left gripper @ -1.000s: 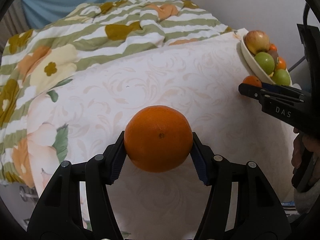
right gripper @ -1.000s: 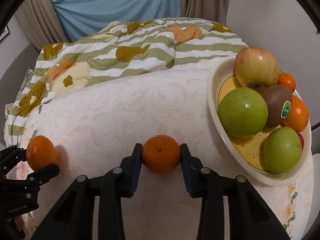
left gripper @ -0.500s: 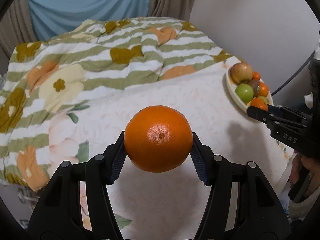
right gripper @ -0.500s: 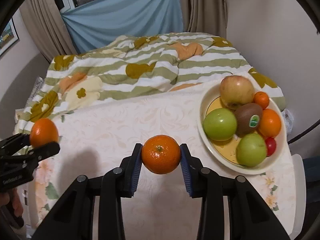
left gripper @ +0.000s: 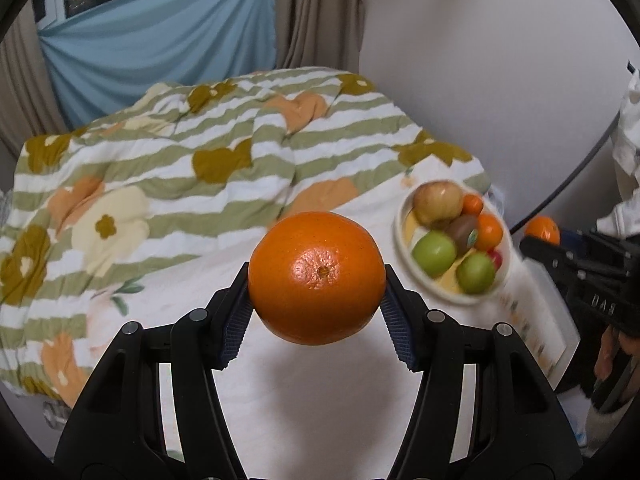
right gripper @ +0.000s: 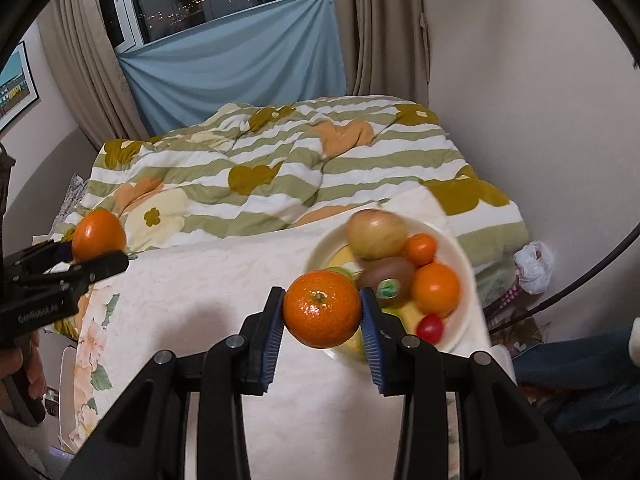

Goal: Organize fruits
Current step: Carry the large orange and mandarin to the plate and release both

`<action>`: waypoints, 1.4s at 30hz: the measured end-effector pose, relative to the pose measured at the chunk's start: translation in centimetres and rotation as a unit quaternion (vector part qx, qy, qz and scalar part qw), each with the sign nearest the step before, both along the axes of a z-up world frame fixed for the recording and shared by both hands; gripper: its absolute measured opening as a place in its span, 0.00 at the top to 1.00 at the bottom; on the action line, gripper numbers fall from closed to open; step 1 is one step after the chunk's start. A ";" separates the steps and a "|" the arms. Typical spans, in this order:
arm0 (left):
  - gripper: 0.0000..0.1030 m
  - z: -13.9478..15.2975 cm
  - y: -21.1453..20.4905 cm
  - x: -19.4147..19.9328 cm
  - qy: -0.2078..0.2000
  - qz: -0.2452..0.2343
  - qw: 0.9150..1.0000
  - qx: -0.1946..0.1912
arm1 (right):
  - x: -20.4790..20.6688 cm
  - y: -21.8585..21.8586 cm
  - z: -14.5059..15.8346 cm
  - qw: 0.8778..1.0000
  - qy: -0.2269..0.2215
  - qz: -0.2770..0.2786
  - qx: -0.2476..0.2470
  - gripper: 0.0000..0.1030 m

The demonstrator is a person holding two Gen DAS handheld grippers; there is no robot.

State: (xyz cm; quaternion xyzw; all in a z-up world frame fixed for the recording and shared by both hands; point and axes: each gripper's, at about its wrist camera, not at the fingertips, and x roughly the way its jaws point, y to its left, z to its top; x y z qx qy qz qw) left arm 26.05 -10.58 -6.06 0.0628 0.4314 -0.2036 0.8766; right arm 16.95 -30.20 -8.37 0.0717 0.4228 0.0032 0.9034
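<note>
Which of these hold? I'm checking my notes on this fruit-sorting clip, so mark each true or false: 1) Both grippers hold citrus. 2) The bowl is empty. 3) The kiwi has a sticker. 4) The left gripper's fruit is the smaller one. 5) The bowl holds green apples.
1) True: the left gripper clamps an orange; the right gripper clamps a mandarin.
2) False: the bowl holds several fruits.
3) True: the kiwi bears a green sticker.
4) False: the orange looks larger than the mandarin, though each is seen from its own camera.
5) True: two green apples lie in it.
</note>
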 end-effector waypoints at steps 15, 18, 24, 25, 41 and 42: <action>0.35 -5.0 -12.4 4.4 0.058 0.008 0.998 -0.035 | 1.8 -8.1 -3.6 0.998 0.029 0.045 0.016 0.67; 0.35 -6.6 -13.8 5.3 0.070 0.014 0.997 -0.035 | 2.1 -8.7 -4.6 0.998 0.036 0.055 0.020 0.67; 0.35 -9.3 -15.3 6.7 0.082 0.027 0.996 -0.024 | 2.8 -10.0 -6.4 0.996 0.047 0.066 0.031 0.67; 0.35 -9.6 -15.4 6.9 0.083 0.029 0.996 -0.022 | 2.9 -10.1 -6.6 0.996 0.048 0.067 0.032 0.67; 0.04 -10.6 -15.7 7.3 0.074 0.033 0.996 -0.022 | 3.4 -11.0 -6.6 0.996 0.038 0.068 0.031 0.67; 0.01 -10.2 -15.8 7.2 0.064 0.035 0.997 -0.019 | 3.4 -11.0 -6.5 0.997 0.038 0.067 0.031 0.67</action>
